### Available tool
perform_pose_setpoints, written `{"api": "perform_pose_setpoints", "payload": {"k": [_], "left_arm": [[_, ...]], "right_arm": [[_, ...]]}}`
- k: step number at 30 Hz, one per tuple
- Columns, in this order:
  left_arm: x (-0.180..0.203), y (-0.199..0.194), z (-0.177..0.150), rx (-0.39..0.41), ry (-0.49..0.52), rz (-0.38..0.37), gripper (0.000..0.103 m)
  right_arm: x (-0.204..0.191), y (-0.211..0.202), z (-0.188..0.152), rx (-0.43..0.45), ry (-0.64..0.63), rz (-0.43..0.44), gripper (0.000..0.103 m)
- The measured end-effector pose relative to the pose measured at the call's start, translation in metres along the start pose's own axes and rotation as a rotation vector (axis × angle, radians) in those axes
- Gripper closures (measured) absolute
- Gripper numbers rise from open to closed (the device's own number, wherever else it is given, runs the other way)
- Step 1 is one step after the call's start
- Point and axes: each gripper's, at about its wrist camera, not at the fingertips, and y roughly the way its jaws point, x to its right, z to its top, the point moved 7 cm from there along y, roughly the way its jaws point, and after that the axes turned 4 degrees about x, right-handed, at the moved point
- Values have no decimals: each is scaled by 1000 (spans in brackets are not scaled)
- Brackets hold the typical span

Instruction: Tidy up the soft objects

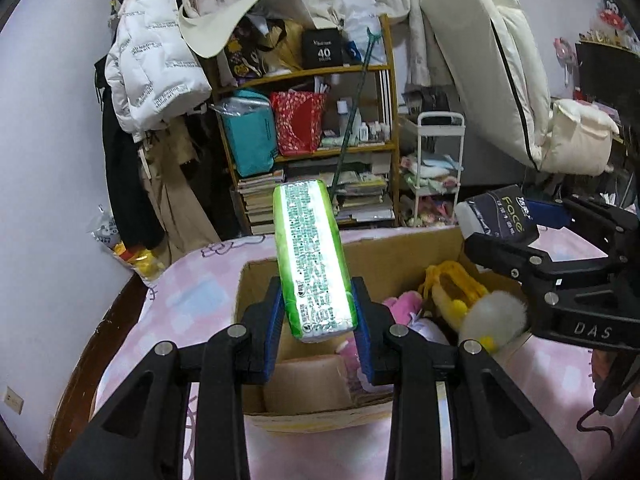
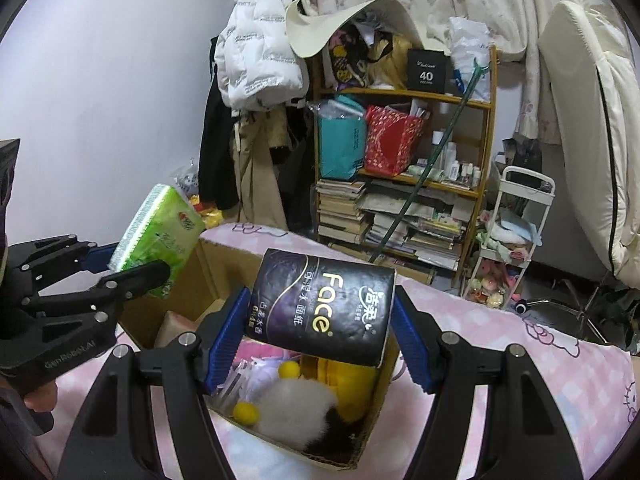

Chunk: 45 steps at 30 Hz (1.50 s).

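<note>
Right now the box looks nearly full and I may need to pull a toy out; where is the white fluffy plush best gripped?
Probably around its white fluffy body, coming straight down from above. It lies on top of the other toys in the cardboard box, round and soft, so pads would sink in from either side. The yellow pom-poms look too small to hold it.

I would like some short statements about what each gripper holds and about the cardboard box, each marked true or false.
1. The left gripper holds a green tissue pack. True.
2. The right gripper is empty. False: its fingers clamp a dark tissue pack marked "Face".
3. The cardboard box already contains plush toys. True.
4. The box stands on a bare wooden floor. False: it stands on a pink patterned sheet.
5. Both packs lie inside the box. False: both are held above it.
</note>
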Motion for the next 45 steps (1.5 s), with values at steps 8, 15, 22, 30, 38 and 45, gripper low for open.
{"api": "perform_pose_setpoints", "payload": {"k": [8,15,22,30,38,45], "left_arm": [[-3,12,-16,-36,9,44,70],[-18,3,-15,-28,-45,68,67],[-27,-20,-9,0,-60,110,48],[-35,-68,4,76,-52,202,9],[-46,-136,19,177,-138,215,1],[-42,-181,12,221,-137,231,1]], "right_arm": [[-3,3,-12,-35,-8,8,29],[-3,4,-19,-80,-3,3,28],[-6,-13,-13,-52,-15,-15,16],[-3,-60,13,64,-3,-65,0],[-8,-109,34,128,0,-65,0],[-9,-152,48,190,-17,-91,0]]}}
